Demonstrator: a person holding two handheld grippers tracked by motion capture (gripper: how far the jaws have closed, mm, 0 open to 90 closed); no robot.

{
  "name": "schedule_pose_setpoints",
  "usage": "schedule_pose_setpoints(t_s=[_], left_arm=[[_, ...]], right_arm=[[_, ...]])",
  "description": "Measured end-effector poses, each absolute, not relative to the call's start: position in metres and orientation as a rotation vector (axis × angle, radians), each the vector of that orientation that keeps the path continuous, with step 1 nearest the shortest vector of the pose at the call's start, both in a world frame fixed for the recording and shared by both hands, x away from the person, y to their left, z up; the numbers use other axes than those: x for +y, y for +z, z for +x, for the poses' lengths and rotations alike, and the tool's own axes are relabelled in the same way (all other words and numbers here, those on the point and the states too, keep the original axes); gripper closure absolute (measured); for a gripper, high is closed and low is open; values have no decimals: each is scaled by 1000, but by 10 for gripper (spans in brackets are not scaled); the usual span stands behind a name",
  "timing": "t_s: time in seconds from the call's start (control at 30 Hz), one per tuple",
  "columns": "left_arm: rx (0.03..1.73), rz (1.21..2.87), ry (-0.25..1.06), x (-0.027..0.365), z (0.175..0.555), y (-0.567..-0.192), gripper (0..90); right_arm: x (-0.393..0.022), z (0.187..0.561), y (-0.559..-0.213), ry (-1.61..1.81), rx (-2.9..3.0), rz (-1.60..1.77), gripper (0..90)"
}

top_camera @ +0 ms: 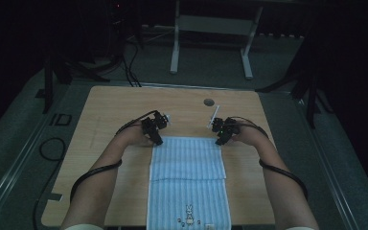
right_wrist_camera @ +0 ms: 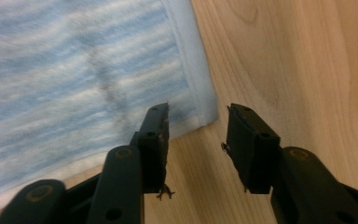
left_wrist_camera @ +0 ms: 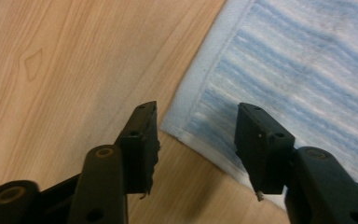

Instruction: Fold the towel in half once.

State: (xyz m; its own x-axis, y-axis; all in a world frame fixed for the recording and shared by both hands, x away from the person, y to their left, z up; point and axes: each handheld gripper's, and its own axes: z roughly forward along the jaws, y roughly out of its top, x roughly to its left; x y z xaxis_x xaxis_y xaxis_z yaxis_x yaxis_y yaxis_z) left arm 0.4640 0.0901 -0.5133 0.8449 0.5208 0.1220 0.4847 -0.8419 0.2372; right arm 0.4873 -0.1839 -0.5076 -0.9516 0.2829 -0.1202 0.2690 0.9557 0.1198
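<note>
A blue-and-white striped towel (top_camera: 188, 177) lies flat on the wooden table (top_camera: 110, 110), its near end carrying a small rabbit print (top_camera: 189, 213). My left gripper (top_camera: 159, 141) hovers at the towel's far left corner (left_wrist_camera: 179, 125), jaws open on either side of that corner without pressing it. My right gripper (top_camera: 219, 141) is at the far right corner (right_wrist_camera: 205, 109), jaws open with the corner just ahead of the gap. Both grippers' black fingers (left_wrist_camera: 142, 140) (right_wrist_camera: 249, 144) point down at the tabletop. A fold line crosses the towel's middle (top_camera: 187, 180).
A round grommet hole (top_camera: 209, 102) sits near the table's far edge, with a thin white strip (top_camera: 214, 115) beside it. Cables (top_camera: 93, 172) trail from both grippers along the forearms. A white desk frame (top_camera: 211, 43) stands beyond on the dark floor.
</note>
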Motion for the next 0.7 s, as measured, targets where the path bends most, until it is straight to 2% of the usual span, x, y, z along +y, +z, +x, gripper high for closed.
schedule_pose_setpoints(t_s=[0.27, 0.33, 0.43, 0.47, 0.5, 0.53, 0.6, 0.7], left_arm=[[810, 2827, 234, 87, 470, -519, 464], [842, 2804, 184, 89, 472, -520, 474], [857, 2775, 127, 91, 471, -520, 533], [845, 2769, 98, 91, 470, -520, 598], [811, 2777, 100, 90, 468, -520, 672], [790, 2790, 98, 88, 467, -519, 703], [731, 2824, 112, 83, 463, -519, 820], [732, 2848, 199, 81, 463, -515, 848]], right_arm=[[-179, 493, -515, 136, 3018, 452, 594], [-178, 495, -515, 127, 3060, 472, 662], [-179, 495, -516, 135, 3103, 509, 773], [-178, 493, -516, 133, 3113, 502, 819], [-176, 492, -516, 122, 3121, 489, 826], [-175, 491, -516, 107, 3116, 464, 834], [-173, 490, -515, 87, 3114, 465, 839], [-174, 492, -512, 100, 3073, 485, 843]])
